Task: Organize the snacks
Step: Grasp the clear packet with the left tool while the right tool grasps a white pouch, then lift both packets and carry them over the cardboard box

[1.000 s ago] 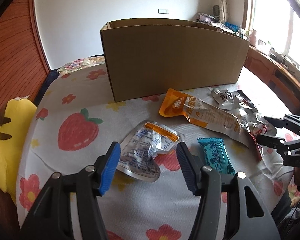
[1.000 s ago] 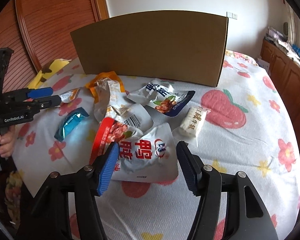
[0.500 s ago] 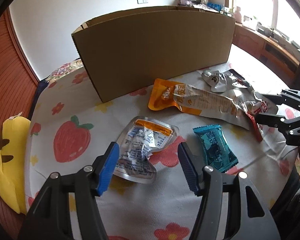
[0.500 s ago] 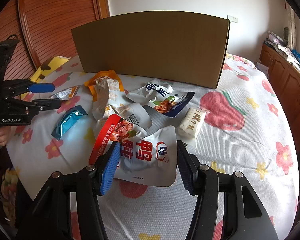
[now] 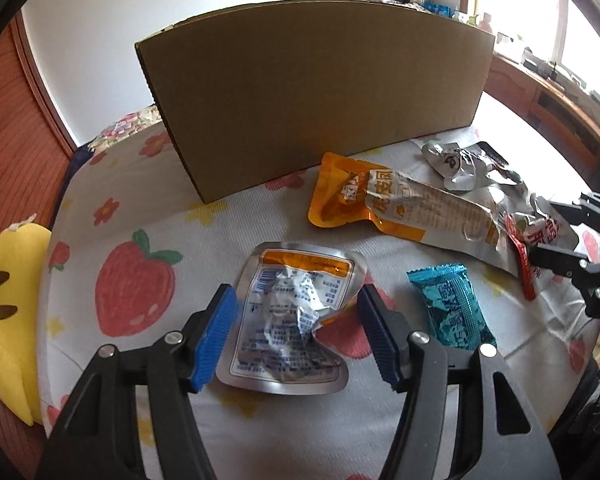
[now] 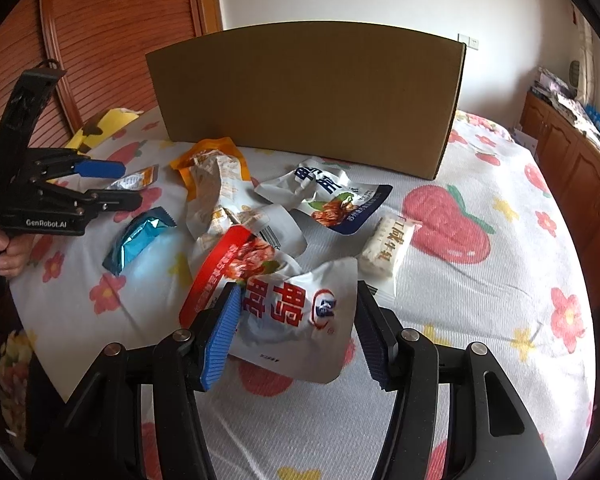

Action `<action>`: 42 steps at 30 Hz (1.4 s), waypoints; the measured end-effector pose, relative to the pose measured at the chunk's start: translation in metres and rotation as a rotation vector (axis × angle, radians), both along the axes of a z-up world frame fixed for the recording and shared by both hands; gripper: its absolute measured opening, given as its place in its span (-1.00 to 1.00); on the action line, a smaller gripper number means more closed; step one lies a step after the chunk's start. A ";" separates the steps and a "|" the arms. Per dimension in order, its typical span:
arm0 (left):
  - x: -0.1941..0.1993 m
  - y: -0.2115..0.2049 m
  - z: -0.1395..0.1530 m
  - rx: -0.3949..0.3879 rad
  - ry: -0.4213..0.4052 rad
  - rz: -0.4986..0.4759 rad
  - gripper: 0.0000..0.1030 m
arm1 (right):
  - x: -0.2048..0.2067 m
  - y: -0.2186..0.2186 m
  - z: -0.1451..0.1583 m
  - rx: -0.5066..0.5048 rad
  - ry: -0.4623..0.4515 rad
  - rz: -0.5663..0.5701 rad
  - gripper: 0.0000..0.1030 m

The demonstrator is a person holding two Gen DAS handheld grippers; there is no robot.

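Silver pouch (image 5: 292, 316), orange band on top, crumpled, lies flat on the bed (image 5: 260, 432). Left gripper (image 5: 296, 336) sits low over it, fingers (image 5: 216, 340) spread wide, one on each side of the pouch; contact cannot be told.

Teal wrapped snack (image 5: 450, 306) just right of the silver pouch, apart from it. Beyond it a long orange-and-silver bag (image 5: 400, 208) lies slantwise, its far end near the cardboard box (image 5: 312, 92).

White bag with red lettering (image 6: 296, 320) lies between the wide-spread fingers (image 6: 222, 338) of the right gripper (image 6: 296, 332). Left finger is right at the bag's edge; the right one close by its corner; no grip shown. The bag's red upper part overlaps the pile behind it.

In the right wrist view the pile holds the orange-and-silver bag, crumpled, and a white-and-navy bag (image 6: 332, 196) with a food picture, near the box front. A small white wrapped bar (image 6: 388, 246) lies just right of the pile, on its own.

Box stands upright at the far side of the snacks, plain wall facing both cameras; inside hidden.

Bed cover is white with strawberries and flowers. Yellow plush toy (image 5: 8, 312) at the bed's left edge, against the wooden slatted wall (image 6: 112, 40). Wooden cabinets (image 6: 572, 160) along the right side of the room.
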State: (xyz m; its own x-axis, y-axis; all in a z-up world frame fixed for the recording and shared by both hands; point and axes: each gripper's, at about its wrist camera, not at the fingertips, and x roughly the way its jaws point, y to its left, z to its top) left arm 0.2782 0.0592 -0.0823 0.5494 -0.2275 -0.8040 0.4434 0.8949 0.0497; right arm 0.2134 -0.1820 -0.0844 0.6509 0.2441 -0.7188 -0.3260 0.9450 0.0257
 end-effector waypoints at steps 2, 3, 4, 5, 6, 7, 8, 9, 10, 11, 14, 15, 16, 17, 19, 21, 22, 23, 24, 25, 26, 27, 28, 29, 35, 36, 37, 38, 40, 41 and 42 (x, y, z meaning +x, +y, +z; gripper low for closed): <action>0.001 0.001 -0.001 -0.013 0.005 0.009 0.22 | 0.000 0.000 0.000 -0.002 -0.001 0.000 0.12; 0.001 0.001 -0.001 -0.016 0.007 0.012 0.22 | 0.000 0.000 0.000 0.000 -0.001 0.000 0.12; 0.000 0.002 -0.001 -0.022 0.008 0.016 0.22 | 0.000 -0.001 0.000 0.002 0.000 0.000 0.12; 0.000 0.002 -0.001 -0.025 0.009 0.018 0.22 | 0.000 -0.001 0.000 0.003 0.000 0.001 0.12; 0.000 0.003 -0.001 -0.029 0.010 0.021 0.22 | 0.000 -0.001 0.000 0.003 0.000 0.001 0.12; 0.000 0.003 -0.002 -0.032 0.012 0.023 0.21 | 0.000 -0.001 0.000 0.003 0.000 0.001 0.12; 0.000 0.004 -0.002 -0.032 0.012 0.022 0.20 | 0.000 -0.001 0.000 0.003 0.000 0.001 0.12; -0.001 0.003 -0.002 -0.031 0.011 0.020 0.16 | 0.000 -0.001 0.000 0.003 0.000 0.001 0.12; -0.001 0.003 -0.001 -0.031 0.009 0.016 0.09 | 0.000 -0.001 0.000 0.002 0.000 0.001 0.12; -0.003 0.003 -0.001 -0.029 0.006 0.014 0.06 | 0.000 -0.001 0.000 0.003 0.000 0.001 0.12; -0.010 0.000 0.001 -0.009 -0.006 0.003 -0.25 | 0.000 -0.001 0.000 0.005 0.001 0.001 0.13; -0.012 -0.003 0.001 0.011 -0.017 -0.002 -0.34 | 0.000 -0.001 0.000 0.005 0.000 0.001 0.13; -0.014 -0.006 0.002 0.037 -0.032 -0.003 -0.41 | 0.000 -0.001 0.000 0.005 0.000 0.000 0.13; -0.016 -0.007 0.003 0.039 -0.036 -0.001 -0.41 | 0.000 -0.002 0.000 0.005 0.000 0.000 0.13; -0.020 -0.007 0.004 0.020 -0.031 0.003 -0.41 | 0.000 -0.001 0.000 0.006 0.001 0.001 0.13; -0.026 -0.006 0.007 0.002 -0.042 0.013 -0.42 | 0.000 -0.001 0.000 0.008 0.001 0.001 0.13; -0.029 -0.004 0.009 -0.014 -0.041 0.022 -0.45 | 0.000 -0.001 0.000 0.008 0.001 0.000 0.13; -0.031 -0.003 0.011 -0.025 -0.043 0.027 -0.47 | 0.000 -0.001 0.000 0.007 0.001 0.000 0.13; -0.033 -0.002 0.013 -0.036 -0.048 0.033 -0.57 | 0.000 -0.002 0.000 0.008 0.001 0.001 0.13; -0.037 0.001 0.018 -0.060 -0.054 0.038 -0.56 | 0.000 -0.002 0.000 0.009 0.001 0.001 0.13; -0.040 0.002 0.020 -0.076 -0.057 0.040 -0.56 | 0.000 -0.002 0.000 0.010 0.002 0.001 0.13; -0.042 0.002 0.022 -0.089 -0.060 0.043 -0.56 | 0.000 -0.002 0.000 0.010 0.003 0.001 0.13; -0.045 0.002 0.023 -0.092 -0.066 0.045 -0.57 | 0.000 -0.001 0.000 0.011 0.003 0.001 0.13; -0.048 0.000 0.023 -0.081 -0.070 0.045 -0.57 | 0.000 -0.001 0.000 0.011 0.002 0.000 0.13; -0.058 -0.001 0.029 -0.086 -0.097 0.050 -0.58 | 0.000 -0.001 0.000 0.007 0.002 0.000 0.12; -0.059 0.000 0.031 -0.095 -0.098 0.050 -0.58 | 0.000 -0.001 0.000 0.008 0.002 -0.001 0.12; -0.060 0.000 0.034 -0.104 -0.101 0.048 -0.58 | 0.000 -0.001 0.000 0.006 0.002 -0.001 0.09; -0.062 0.000 0.037 -0.109 -0.107 0.046 -0.58 | 0.000 -0.001 0.001 0.006 0.001 -0.002 0.08; -0.066 -0.001 0.042 -0.119 -0.115 0.042 -0.57 | 0.000 -0.003 0.001 0.025 0.003 -0.003 0.04; -0.068 -0.001 0.045 -0.128 -0.119 0.041 -0.57 | 0.000 -0.005 0.002 0.038 0.008 -0.004 -0.01; -0.070 -0.002 0.046 -0.135 -0.122 0.041 -0.57 | 0.000 -0.008 0.003 0.051 0.009 -0.006 -0.08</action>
